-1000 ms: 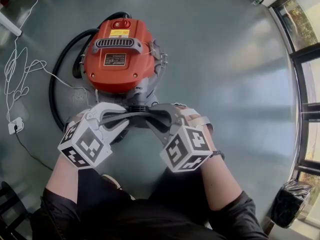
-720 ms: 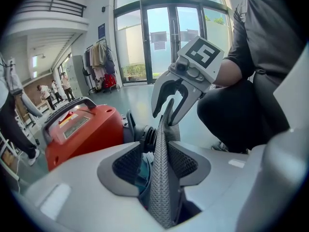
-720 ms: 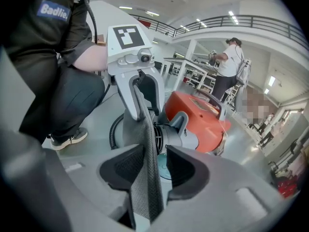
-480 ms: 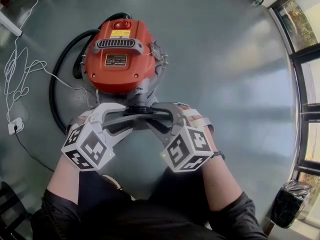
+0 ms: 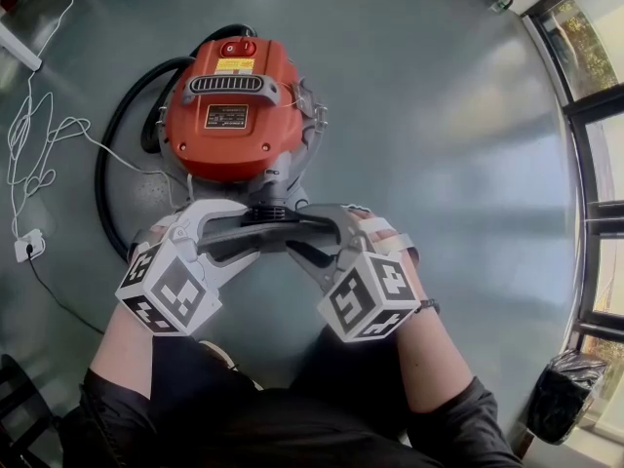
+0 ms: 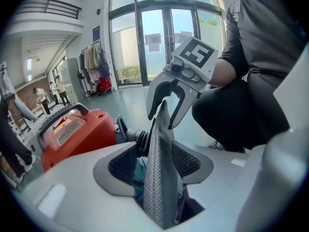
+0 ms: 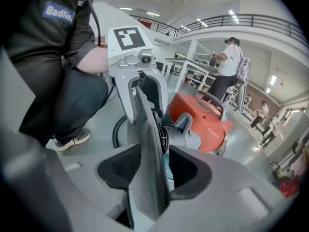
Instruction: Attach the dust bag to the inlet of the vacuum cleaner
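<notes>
Since a second ago both grippers have been letting go: their jaws have just been opening, while the hands have barely shifted. At the far left one white cable [image 5: 44,144] loops down to one plug [image 5: 27,246], and one black hose [image 5: 105,178] curls round the one red vacuum cleaner [image 5: 229,154]. Its top carries a yellow label [image 5: 232,64] and a black plate [image 5: 224,117], both too small to read. The left gripper [image 6: 154,161] stands wide, with the grey mesh edge of the dust bag [image 5: 265,225] upright between its pads [image 6: 123,163] but not pinched. That one bag spans the two grippers, just in front of the grey ribbed inlet [image 7: 181,138]. Whether it is seated there I cannot tell. The right gripper [image 7: 154,166] is equally wide, the mesh loose between its pads. At the far right sits one black sack [image 5: 565,393].
</notes>
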Available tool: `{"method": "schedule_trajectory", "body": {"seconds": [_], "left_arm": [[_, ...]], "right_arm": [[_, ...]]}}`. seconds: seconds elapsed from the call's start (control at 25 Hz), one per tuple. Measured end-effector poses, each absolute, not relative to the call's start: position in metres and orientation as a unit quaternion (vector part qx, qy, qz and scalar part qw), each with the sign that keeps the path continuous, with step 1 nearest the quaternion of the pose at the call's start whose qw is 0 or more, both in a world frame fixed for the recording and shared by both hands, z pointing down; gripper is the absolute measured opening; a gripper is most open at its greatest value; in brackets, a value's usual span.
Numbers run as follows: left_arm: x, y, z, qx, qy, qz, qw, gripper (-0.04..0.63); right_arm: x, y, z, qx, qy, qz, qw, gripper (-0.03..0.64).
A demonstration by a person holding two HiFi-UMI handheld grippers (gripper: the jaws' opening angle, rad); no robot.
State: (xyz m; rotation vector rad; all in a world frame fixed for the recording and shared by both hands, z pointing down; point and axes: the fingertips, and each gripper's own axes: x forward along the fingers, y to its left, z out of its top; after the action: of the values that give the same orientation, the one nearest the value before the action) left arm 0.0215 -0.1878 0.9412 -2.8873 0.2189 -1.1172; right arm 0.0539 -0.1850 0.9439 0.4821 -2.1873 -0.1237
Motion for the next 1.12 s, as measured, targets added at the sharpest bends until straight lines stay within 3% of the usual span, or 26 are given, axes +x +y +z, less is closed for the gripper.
{"method": "schedule_trajectory", "body": {"seconds": [0.56,1.12], "left_arm": [[0.019,-0.178,0.889,-0.938,0.078,-0.337,-0.012,0.253],[-0.008,-0.135,0.741,-0.931,0.083,-0.352,-0.058,0.250]], "right_arm": [[0.052,-0.173,0.891,0.192,-0.883,-0.017,0.427,0.170],[0.043,-0.127,0.753,0.192,-0.876,0.059,0.439,0.170]]}}
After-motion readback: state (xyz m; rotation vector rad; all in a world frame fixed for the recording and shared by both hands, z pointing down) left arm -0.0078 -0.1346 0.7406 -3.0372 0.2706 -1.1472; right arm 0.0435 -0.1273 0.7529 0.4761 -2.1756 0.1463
